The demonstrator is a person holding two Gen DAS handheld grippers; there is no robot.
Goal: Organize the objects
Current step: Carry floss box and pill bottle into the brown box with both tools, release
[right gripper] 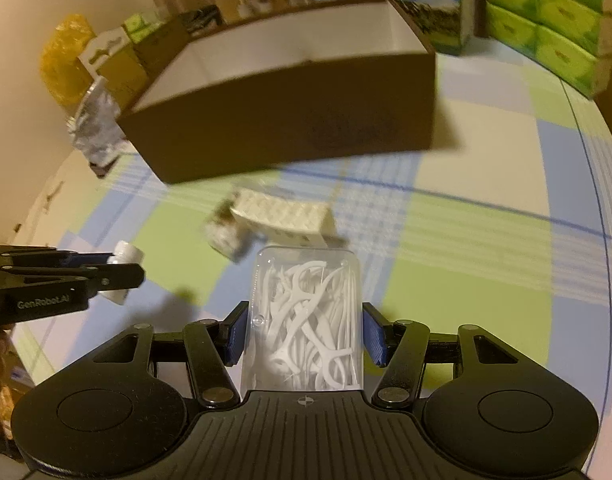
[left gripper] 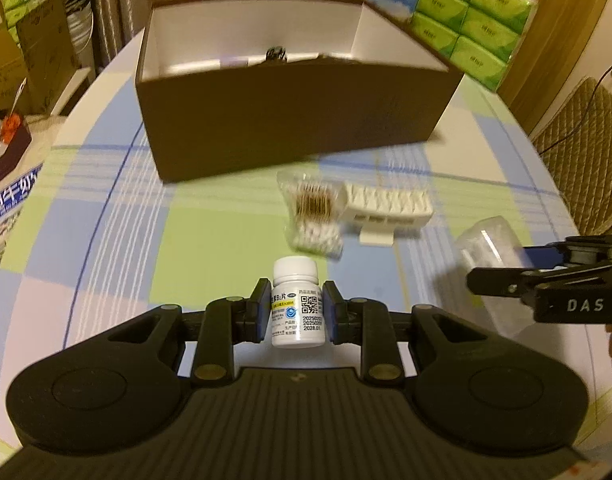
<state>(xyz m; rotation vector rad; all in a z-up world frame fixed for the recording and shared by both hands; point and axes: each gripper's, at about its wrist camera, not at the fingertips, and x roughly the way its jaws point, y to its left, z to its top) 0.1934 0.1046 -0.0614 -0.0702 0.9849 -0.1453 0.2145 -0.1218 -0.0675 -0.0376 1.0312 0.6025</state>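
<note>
left wrist view: left tongs (left gripper: 293,310) grasping pill bottle (left gripper: 296,302), right tongs (right gripper: 304,330) grasping floss-pick case (right gripper: 306,320); cotton swabs (left gripper: 314,216), white rack (left gripper: 386,208) wait mid-frame, brown box (left gripper: 290,128) nearly empty.

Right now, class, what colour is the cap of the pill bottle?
White, like the pill bottle itself; clearest in the left wrist view.
</note>
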